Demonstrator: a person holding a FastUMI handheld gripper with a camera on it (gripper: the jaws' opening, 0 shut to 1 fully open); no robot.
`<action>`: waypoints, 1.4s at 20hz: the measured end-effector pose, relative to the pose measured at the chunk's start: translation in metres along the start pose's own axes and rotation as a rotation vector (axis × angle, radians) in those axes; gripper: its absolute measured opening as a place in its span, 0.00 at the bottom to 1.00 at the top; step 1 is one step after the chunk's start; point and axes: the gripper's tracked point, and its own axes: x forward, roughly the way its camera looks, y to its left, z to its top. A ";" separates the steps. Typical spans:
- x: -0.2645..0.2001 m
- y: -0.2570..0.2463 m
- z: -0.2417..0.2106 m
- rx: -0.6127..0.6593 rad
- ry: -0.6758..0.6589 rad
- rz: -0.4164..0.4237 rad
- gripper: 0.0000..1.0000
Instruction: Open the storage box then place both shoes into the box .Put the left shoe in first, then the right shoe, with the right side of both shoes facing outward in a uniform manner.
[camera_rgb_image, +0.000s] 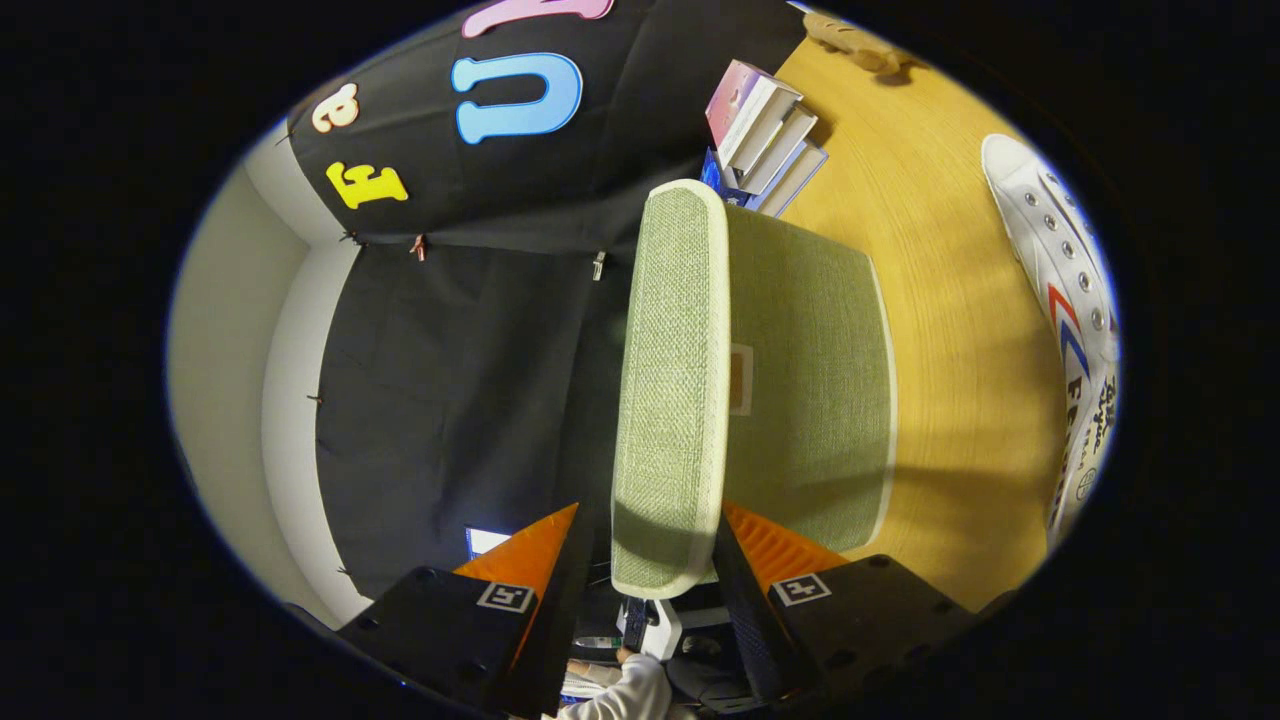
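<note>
The green fabric storage box (812, 400) with pale trim stands on the wooden table (950, 300). Its lid (672, 380) is raised on edge, away from the box body, and its rim runs down between my fingers. My gripper (651, 508) is shut on the lid's edge, one finger on each face. Beyond the box, a white lace-up shoe (1068, 300) with red and blue stripes lies on the table, well away from the fingers.
A stack of books (765, 130) stands on the table behind the box, by the black cloth wall. A brown object (860, 45) lies at the table's far corner. A person's light sleeve (630, 695) shows below the fingers.
</note>
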 end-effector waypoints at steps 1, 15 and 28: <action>-0.001 0.000 0.002 0.001 -0.008 -0.008 0.67; 0.000 0.041 0.000 -0.062 0.035 -0.058 0.05; 0.086 0.187 -0.002 -0.280 0.100 -0.014 0.08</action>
